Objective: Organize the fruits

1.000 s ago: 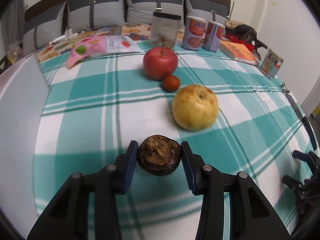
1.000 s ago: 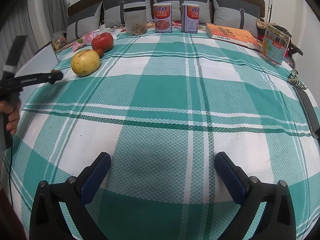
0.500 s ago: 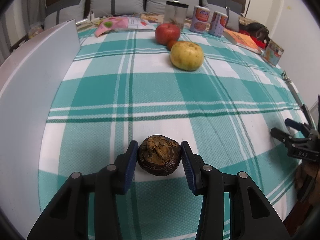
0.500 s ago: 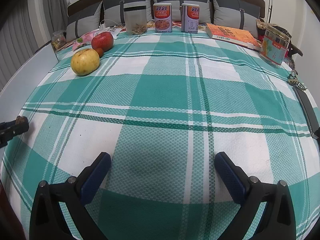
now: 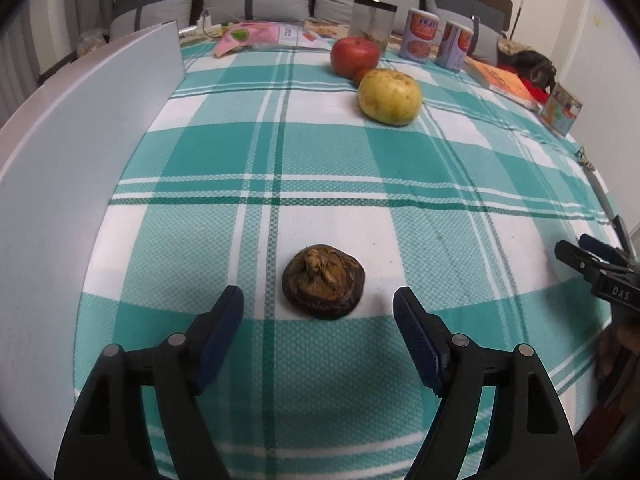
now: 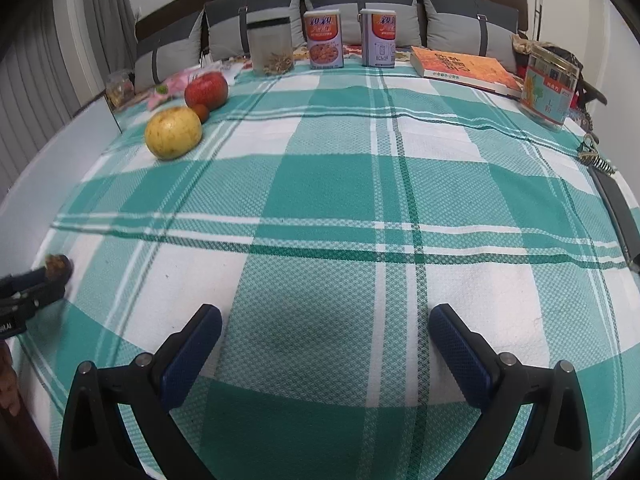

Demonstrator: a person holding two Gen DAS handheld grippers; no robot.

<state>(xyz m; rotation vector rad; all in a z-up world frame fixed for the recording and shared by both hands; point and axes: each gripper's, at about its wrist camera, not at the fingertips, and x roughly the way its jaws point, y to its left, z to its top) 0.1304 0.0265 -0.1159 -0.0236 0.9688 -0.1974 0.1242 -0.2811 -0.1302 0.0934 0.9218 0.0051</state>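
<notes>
Tablecloth (image 5: 400, 240) bears brown fruit (image 5: 323, 281) between opened left claw (image 5: 319, 312).

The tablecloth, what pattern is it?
The tablecloth is a teal-green and white plaid with thin dark green stripes; the right wrist view shows it best.

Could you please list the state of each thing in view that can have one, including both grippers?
left gripper: jaws have just been opening, now open, pads clear of the fruit
dark brown fruit: released, resting on the tablecloth between the open jaws
right gripper: open, empty
yellow apple: lying free on the cloth
red apple: lying free behind it
clear jar: upright, lid on
two cans: upright
book: closed, flat
</notes>
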